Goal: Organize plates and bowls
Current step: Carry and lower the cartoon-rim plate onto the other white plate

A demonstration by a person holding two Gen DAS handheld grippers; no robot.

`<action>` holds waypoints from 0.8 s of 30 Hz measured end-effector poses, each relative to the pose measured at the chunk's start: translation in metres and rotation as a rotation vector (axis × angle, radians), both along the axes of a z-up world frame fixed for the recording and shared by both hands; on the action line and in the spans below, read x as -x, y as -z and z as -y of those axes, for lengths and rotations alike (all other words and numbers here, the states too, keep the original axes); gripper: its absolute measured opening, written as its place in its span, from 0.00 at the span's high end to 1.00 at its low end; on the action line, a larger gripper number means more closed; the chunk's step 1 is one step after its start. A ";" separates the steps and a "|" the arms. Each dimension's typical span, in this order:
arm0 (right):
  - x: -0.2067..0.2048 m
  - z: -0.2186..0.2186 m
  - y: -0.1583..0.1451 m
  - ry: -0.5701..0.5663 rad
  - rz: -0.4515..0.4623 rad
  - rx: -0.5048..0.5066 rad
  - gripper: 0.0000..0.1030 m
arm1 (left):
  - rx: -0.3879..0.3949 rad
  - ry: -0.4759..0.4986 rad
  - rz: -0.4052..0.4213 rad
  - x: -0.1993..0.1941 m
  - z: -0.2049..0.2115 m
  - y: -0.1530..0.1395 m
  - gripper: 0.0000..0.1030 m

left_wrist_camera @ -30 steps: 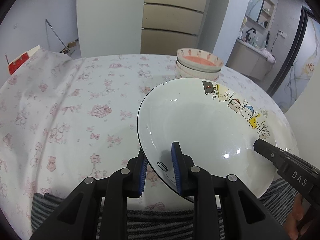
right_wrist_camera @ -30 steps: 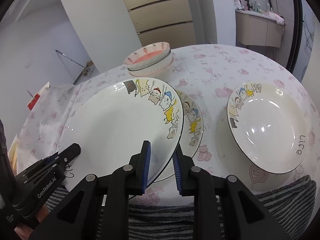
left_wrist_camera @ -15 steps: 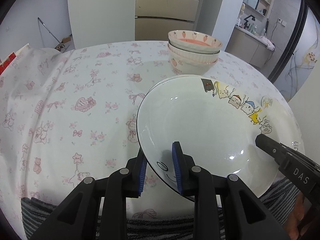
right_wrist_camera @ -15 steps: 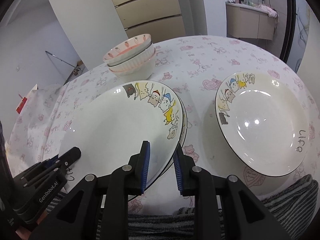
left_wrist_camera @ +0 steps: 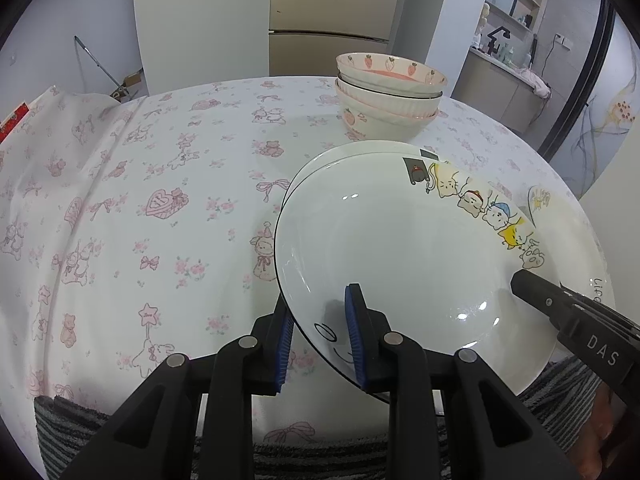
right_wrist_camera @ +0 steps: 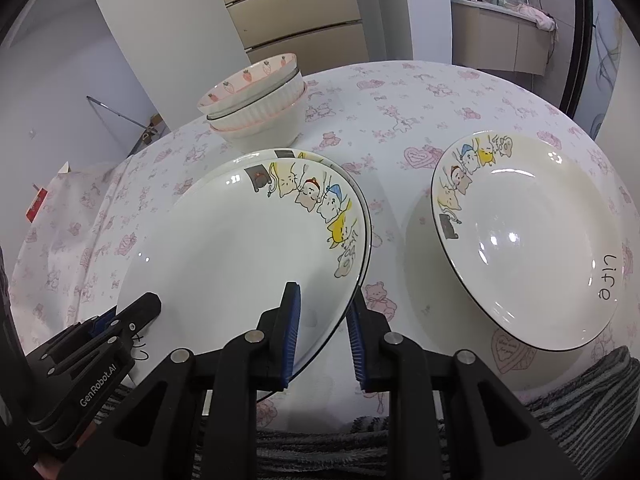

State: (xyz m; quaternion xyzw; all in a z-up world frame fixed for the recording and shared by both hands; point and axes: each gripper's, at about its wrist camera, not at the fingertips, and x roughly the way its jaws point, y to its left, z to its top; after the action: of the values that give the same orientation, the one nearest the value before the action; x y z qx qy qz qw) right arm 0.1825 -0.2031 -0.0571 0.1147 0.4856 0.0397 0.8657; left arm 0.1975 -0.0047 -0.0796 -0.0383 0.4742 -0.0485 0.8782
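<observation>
A white plate with cartoon cats on its rim (left_wrist_camera: 400, 248) (right_wrist_camera: 240, 248) is held by both grippers at opposite edges. My left gripper (left_wrist_camera: 320, 320) is shut on its left rim, and its tip shows in the right wrist view (right_wrist_camera: 140, 308). My right gripper (right_wrist_camera: 322, 308) is shut on the right rim, and its tip shows in the left wrist view (left_wrist_camera: 528, 284). The held plate lies just over a matching plate (right_wrist_camera: 366, 216) whose rim peeks out behind it. A third matching plate (right_wrist_camera: 528, 248) lies alone to the right. Stacked strawberry bowls (right_wrist_camera: 260, 104) (left_wrist_camera: 388, 96) stand behind.
A round table under a white cloth with pink prints (left_wrist_camera: 140, 200) carries everything. A striped grey cloth (right_wrist_camera: 580, 400) hangs along the near edge. Cabinets and a wall stand beyond the far edge, with a counter at the back right.
Both grippers have sunk with the plate and brought it over the lower matching plate, which now shows only a thin rim. The grips are unchanged.
</observation>
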 end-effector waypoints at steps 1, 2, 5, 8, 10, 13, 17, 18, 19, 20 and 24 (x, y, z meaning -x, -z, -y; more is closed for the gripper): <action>0.000 0.000 0.000 0.002 0.002 -0.001 0.78 | 0.000 -0.001 0.001 0.000 0.000 0.000 0.73; 0.000 0.000 0.000 0.003 0.001 0.002 0.78 | -0.001 -0.003 0.004 0.000 0.001 0.000 0.73; 0.000 0.000 0.000 0.004 -0.005 0.002 0.78 | -0.010 -0.006 0.020 0.001 0.002 0.001 0.73; 0.001 0.001 0.002 -0.003 -0.027 0.000 0.78 | -0.037 0.007 0.038 0.002 0.005 0.001 0.73; 0.002 0.003 0.004 -0.006 -0.036 -0.006 0.78 | -0.043 0.012 0.044 0.003 0.007 0.000 0.73; 0.002 0.005 0.003 -0.003 -0.030 0.000 0.78 | -0.045 0.007 0.042 0.002 0.005 -0.001 0.72; 0.002 0.003 -0.004 -0.001 -0.010 0.038 0.78 | -0.024 -0.001 0.042 0.003 0.000 -0.003 0.72; 0.001 0.003 -0.004 -0.006 -0.013 0.046 0.78 | -0.016 -0.004 0.041 0.003 -0.002 -0.003 0.71; 0.001 0.002 -0.003 -0.010 -0.013 0.054 0.78 | -0.011 -0.007 0.041 0.004 -0.003 -0.004 0.71; 0.000 0.002 -0.002 -0.011 -0.013 0.059 0.79 | -0.008 -0.007 0.041 0.005 -0.004 -0.005 0.71; 0.002 0.002 0.000 -0.001 0.008 0.053 0.83 | 0.004 -0.020 0.048 0.008 -0.009 -0.008 0.71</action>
State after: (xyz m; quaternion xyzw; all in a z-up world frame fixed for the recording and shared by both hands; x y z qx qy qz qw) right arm 0.1809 -0.2054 -0.0575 0.0914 0.4831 0.0278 0.8703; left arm 0.1898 0.0042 -0.0717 -0.0438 0.4524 -0.0416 0.8898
